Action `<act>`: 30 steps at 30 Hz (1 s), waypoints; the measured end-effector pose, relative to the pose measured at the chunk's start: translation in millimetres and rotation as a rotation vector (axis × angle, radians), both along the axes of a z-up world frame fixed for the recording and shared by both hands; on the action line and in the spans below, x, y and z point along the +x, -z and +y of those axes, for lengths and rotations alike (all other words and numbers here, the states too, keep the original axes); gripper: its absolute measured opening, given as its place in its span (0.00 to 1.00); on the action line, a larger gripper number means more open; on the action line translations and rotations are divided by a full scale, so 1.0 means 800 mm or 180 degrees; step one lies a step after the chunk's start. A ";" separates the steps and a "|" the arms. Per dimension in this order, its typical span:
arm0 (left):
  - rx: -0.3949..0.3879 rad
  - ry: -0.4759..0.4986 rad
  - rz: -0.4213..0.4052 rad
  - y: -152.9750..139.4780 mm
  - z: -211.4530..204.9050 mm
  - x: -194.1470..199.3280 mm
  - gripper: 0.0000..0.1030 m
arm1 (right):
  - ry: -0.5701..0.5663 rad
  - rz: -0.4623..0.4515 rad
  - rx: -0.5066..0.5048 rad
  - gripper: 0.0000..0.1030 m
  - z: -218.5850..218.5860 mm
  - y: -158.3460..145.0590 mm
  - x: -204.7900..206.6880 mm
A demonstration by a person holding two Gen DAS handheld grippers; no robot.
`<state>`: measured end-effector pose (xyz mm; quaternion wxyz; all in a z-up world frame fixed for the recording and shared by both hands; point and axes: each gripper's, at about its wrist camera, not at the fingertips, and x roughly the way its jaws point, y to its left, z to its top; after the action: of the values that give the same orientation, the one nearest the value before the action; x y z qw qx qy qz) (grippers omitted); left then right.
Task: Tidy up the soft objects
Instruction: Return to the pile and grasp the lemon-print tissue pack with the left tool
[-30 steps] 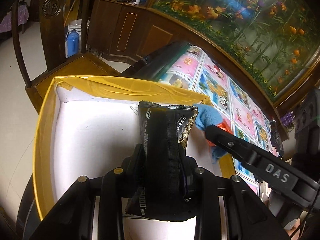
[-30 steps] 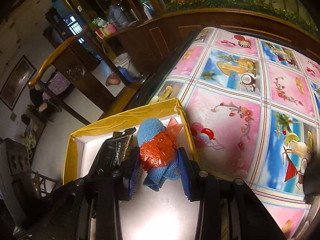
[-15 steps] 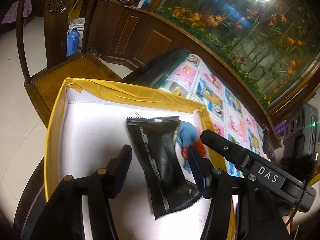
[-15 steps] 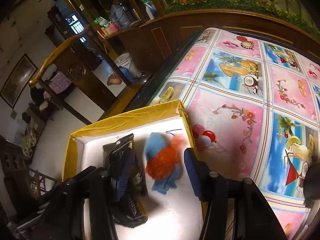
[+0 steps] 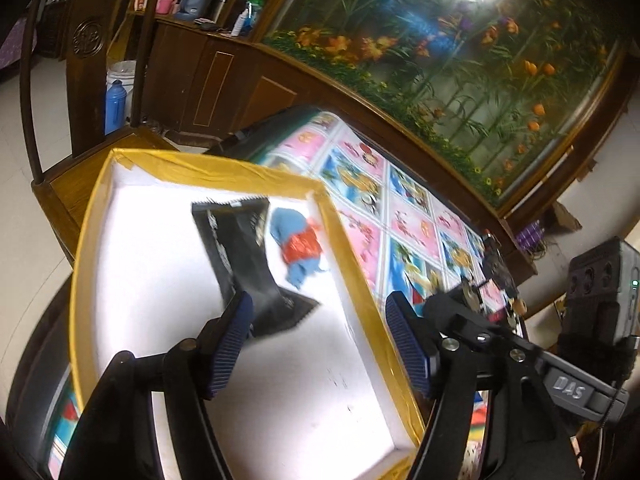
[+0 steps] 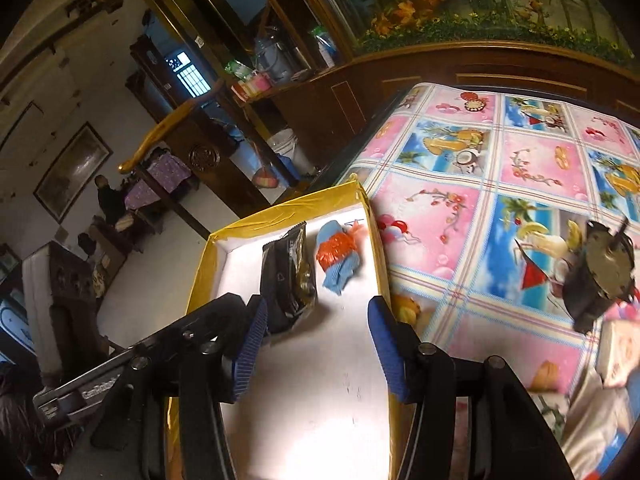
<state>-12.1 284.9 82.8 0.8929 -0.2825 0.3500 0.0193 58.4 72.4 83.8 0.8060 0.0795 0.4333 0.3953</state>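
A black foil packet (image 5: 244, 256) (image 6: 286, 280) and a blue cloth bundle wrapped in orange-red plastic (image 5: 298, 242) (image 6: 338, 258) lie side by side on the white floor of a yellow-rimmed box (image 5: 208, 166) (image 6: 288, 210). My left gripper (image 5: 320, 344) hovers over the box's near half, its jaws opening and nothing between them. My right gripper (image 6: 314, 348) is drawn back above the near part of the box, open and empty. Both packet and bundle lie beyond the fingertips, untouched.
The box sits at the edge of a table with a colourful pink and blue picture cloth (image 6: 500, 184). A dark round-topped object (image 6: 600, 276) and a white packet (image 6: 618, 354) lie on the cloth at right. A wooden chair (image 5: 80, 92) stands past the box.
Both grippers let go: the black packet left the left jaws and the blue bundle left the right jaws, and both now lie in the box. Both grippers pulled back and up.
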 end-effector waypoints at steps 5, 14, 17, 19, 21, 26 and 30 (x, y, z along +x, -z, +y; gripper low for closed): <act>0.0023 0.0084 0.0028 0.001 -0.021 -0.005 0.66 | 0.0024 0.0036 0.0111 0.55 -0.033 0.000 -0.012; 0.0167 0.0162 0.0016 -0.002 -0.053 -0.020 0.71 | -0.0034 0.0089 0.0314 0.55 -0.079 0.005 -0.031; 0.0218 0.0317 0.0004 -0.001 -0.075 -0.027 0.71 | -0.0044 0.0085 0.0408 0.55 -0.111 0.009 -0.042; 0.0288 0.0497 -0.0039 -0.003 -0.094 -0.035 0.71 | -0.0039 0.0034 0.0460 0.55 -0.136 0.009 -0.052; 0.0418 0.0759 -0.0086 -0.006 -0.122 -0.042 0.71 | 0.0012 -0.0047 0.0510 0.56 -0.169 0.011 -0.064; 0.0482 0.1719 -0.0068 0.012 -0.207 -0.058 0.80 | 0.0322 -0.0111 0.0679 0.62 -0.261 0.020 -0.086; 0.0499 0.2014 0.0255 0.046 -0.264 -0.070 0.85 | 0.0640 -0.0166 0.0688 0.63 -0.327 0.030 -0.103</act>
<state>-68.1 74.0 45.8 0.8592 -0.0892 0.4527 -0.2211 -23.9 -188.8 60.0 0.8393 0.1985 0.3570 0.3588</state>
